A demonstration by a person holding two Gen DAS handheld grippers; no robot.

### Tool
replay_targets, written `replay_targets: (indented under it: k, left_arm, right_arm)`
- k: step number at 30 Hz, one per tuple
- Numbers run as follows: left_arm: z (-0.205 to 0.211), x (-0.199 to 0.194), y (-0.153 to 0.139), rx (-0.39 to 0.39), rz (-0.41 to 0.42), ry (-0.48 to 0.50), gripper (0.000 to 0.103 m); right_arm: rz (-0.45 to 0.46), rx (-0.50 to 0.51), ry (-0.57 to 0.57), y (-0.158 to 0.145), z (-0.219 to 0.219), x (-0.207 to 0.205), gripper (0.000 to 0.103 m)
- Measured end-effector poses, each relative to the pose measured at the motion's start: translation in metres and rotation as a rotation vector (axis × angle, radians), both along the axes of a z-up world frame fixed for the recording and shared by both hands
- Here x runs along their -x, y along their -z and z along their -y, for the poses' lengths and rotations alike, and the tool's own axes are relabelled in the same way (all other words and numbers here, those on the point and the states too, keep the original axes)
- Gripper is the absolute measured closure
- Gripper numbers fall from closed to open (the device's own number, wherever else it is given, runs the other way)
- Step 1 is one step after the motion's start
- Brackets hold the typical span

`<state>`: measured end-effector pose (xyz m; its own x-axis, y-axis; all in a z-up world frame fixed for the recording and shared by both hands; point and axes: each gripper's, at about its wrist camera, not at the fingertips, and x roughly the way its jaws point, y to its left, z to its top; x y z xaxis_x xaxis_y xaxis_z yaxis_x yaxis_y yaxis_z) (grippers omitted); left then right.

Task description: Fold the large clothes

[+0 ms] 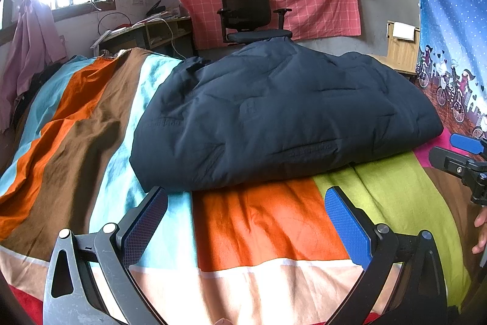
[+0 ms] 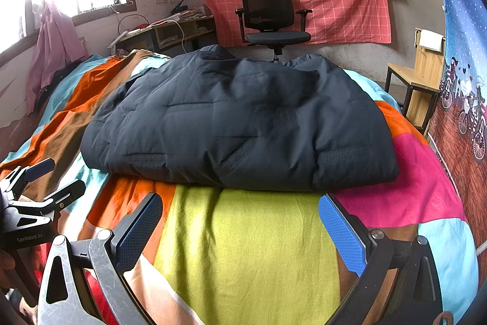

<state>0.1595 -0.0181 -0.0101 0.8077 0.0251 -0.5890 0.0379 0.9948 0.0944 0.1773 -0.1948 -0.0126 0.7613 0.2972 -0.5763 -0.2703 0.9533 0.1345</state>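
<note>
Dark padded jacket (image 1: 274, 118) lies folded into a thick bundle on the striped bedspread (image 1: 268, 221), just ahead of both tools. Left gripper (image 1: 246, 221) and right gripper (image 2: 240, 227) both spread wide, holding nothing. Risk — puffy layers could spring open, or a shallow pinch grabs only the top layer and drags the bundle apart.

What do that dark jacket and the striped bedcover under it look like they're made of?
The dark jacket looks like a padded, quilted synthetic shell, matte navy: stitched lines and puffy panels suggest filling inside. The striped bedcover looks like thin woven cotton, unshiny, with soft creases and flat colour blocks. Neither fibre can be confirmed by sight.
</note>
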Motion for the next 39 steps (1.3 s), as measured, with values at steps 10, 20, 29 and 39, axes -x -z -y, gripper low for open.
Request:
replay_targets:
  k: [10, 20, 29, 39]
  left_arm:
    - [0.01, 0.005, 0.002, -0.039, 0.008, 0.033, 0.002]
    - [0.004, 0.003, 0.002, -0.041, 0.019, 0.023, 0.002]
    - [-0.004, 0.002, 0.002, -0.024, 0.012, 0.003, 0.002]
    - [-0.006, 0.002, 0.003, -0.019, -0.005, 0.003, 0.002]
  right_arm:
    - [-0.007, 0.0, 0.003, 0.001, -0.001, 0.0, 0.0]
    - [-0.007, -0.001, 0.004, 0.001, -0.003, 0.001, 0.0]
    - [-0.005, -0.001, 0.005, 0.001, -0.004, 0.001, 0.0]
    - [-0.013, 0.001, 0.003, 0.002, -0.003, 0.002, 0.0]
